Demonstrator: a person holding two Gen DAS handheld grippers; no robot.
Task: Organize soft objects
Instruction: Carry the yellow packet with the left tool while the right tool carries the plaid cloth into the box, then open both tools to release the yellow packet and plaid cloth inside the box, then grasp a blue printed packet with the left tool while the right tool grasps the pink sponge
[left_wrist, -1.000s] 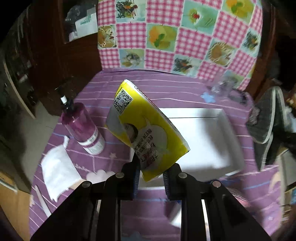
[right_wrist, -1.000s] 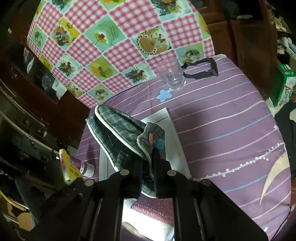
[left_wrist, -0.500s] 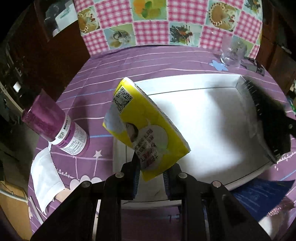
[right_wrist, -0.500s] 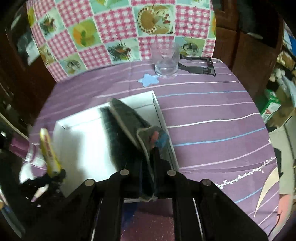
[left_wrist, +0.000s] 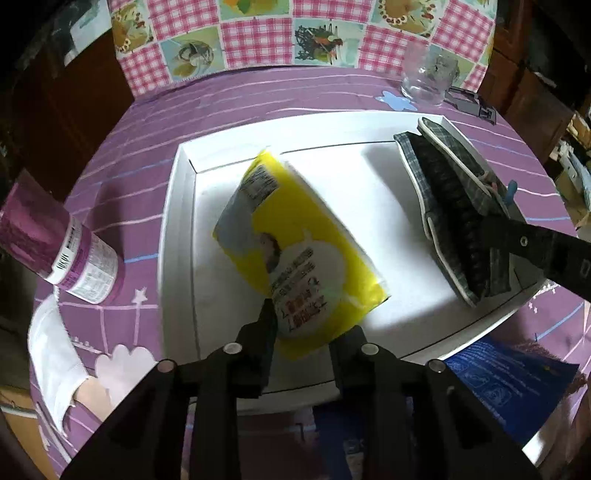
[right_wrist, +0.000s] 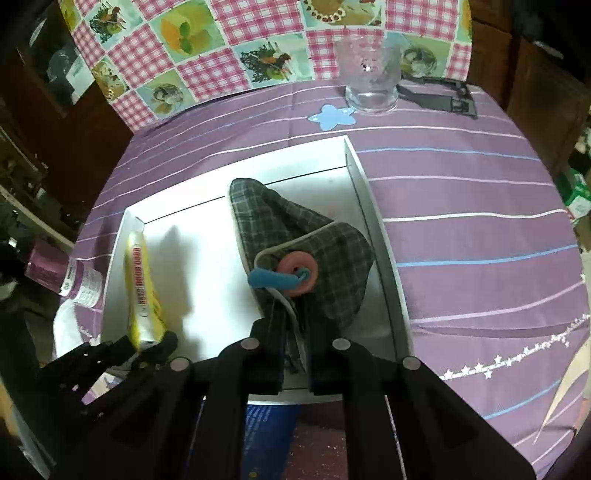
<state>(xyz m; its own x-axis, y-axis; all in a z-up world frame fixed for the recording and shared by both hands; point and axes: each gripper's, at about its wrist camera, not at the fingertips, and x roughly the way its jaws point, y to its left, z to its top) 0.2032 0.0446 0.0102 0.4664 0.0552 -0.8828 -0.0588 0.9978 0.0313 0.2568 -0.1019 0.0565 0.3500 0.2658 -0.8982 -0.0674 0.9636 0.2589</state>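
Clearly your left gripper (left_wrist: 301, 338) has its jaws parted around the light, squashy yellow pack (left_wrist: 295, 251) in the white tray (left_wrist: 177, 221); your right gripper (right_wrist: 295, 347) pinches the limp plaid pouch (right_wrist: 291, 229) by its near edge.

Left gripper (left_wrist: 303, 332) apparently spread wide — right gripper (right_wrist: 296, 325) pinched near-closed.

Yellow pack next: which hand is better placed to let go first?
Left, probably. The left gripper has the yellow pack tilted low inside the white tray, fingers spread; the plaid slipper remains pinched upright by the right.
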